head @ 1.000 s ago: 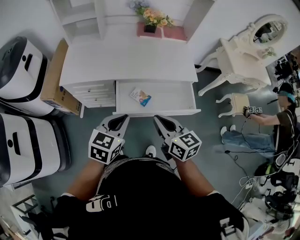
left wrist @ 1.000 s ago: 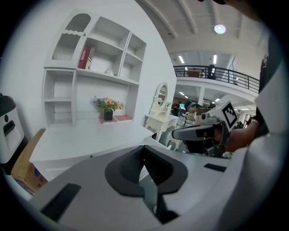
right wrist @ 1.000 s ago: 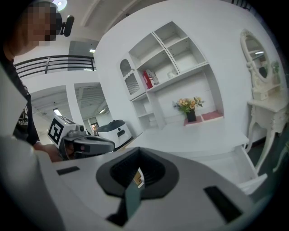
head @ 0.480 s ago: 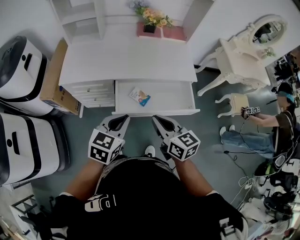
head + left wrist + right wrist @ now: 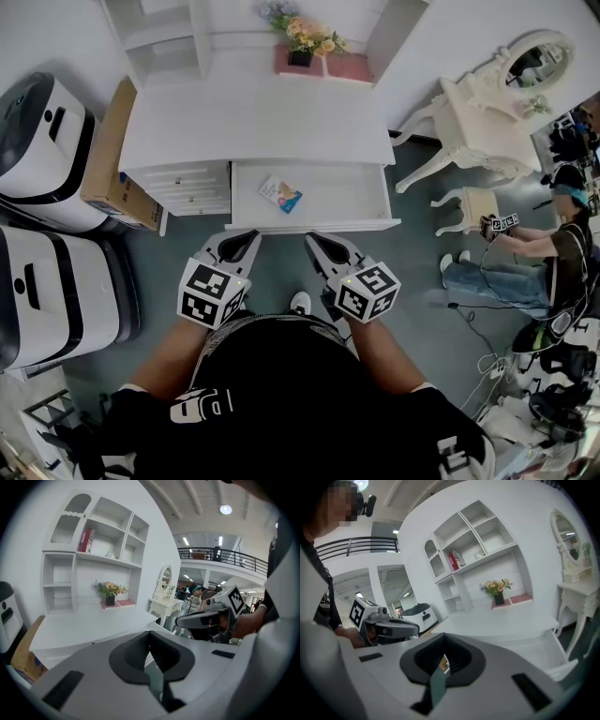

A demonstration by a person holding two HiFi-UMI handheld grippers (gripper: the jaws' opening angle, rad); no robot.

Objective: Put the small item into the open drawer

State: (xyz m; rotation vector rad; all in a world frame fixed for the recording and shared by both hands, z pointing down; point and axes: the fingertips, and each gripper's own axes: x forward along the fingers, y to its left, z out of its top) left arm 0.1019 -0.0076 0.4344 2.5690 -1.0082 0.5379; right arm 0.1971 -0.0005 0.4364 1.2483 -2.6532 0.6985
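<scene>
The small item, a flat printed packet (image 5: 280,193), lies in the left part of the open white drawer (image 5: 323,224) under the desk (image 5: 258,117). My left gripper (image 5: 246,235) hovers just in front of the drawer's front edge, jaws shut and empty. My right gripper (image 5: 316,237) hangs beside it at the same edge, also shut with nothing held. In the left gripper view the left gripper (image 5: 153,667) shows its jaws pressed together, with the right gripper (image 5: 211,617) alongside. Past the right gripper (image 5: 439,674) in its own view a corner of the packet (image 5: 445,663) peeks out.
A bank of closed drawers (image 5: 187,187) adjoins the open one. Two white machines (image 5: 42,141) (image 5: 56,300) and a cardboard box (image 5: 112,159) stand at left. At right are a vanity table (image 5: 487,103), a stool (image 5: 469,206) and a seated person (image 5: 525,267). Flowers (image 5: 302,39) stand at the desk's back.
</scene>
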